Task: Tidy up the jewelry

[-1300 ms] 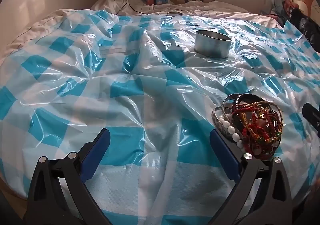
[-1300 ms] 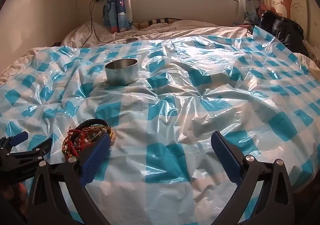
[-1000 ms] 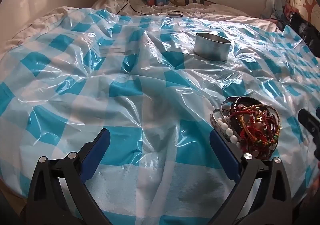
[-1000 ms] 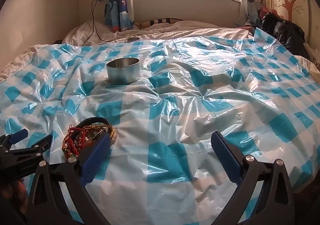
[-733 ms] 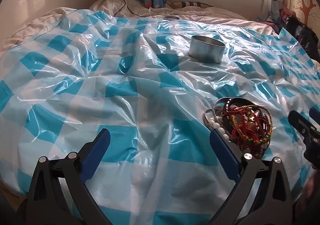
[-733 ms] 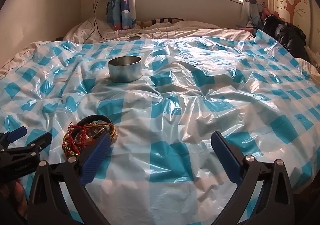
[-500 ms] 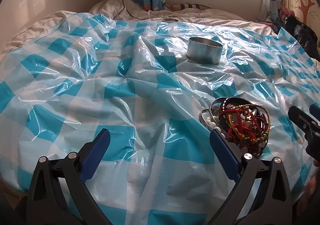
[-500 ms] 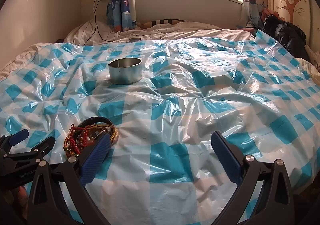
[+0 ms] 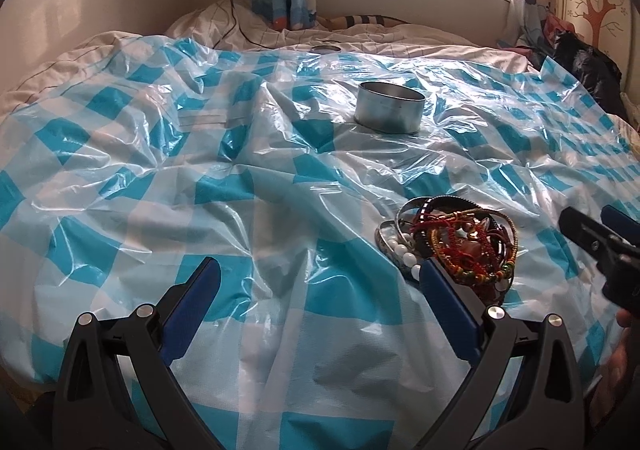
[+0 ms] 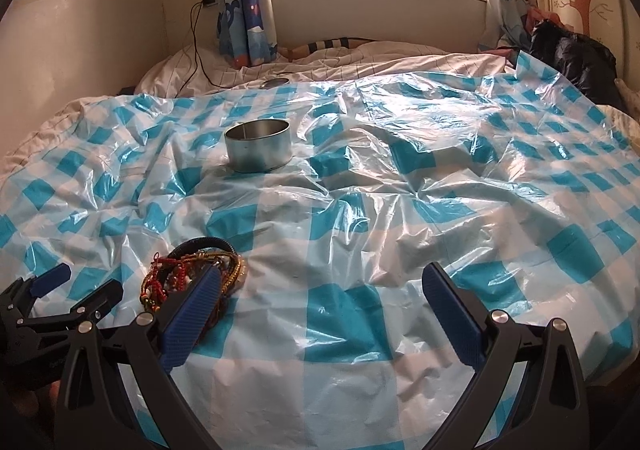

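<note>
A tangled pile of bracelets and bead strings lies on the blue-and-white checked plastic sheet. It also shows in the right wrist view. A round open metal tin stands farther back; it also shows in the right wrist view. My left gripper is open and empty, its right finger just in front of the pile. My right gripper is open and empty, its left finger just in front of the pile.
The sheet covers a rumpled bed. A small round lid lies on the white bedding beyond the sheet. A charger cable hangs at the back left. Dark clothing lies at the back right.
Both grippers have pulled back and tilted up a little, so the tin and pile sit slightly farther off. Both stay open. The jewelry has not moved.
</note>
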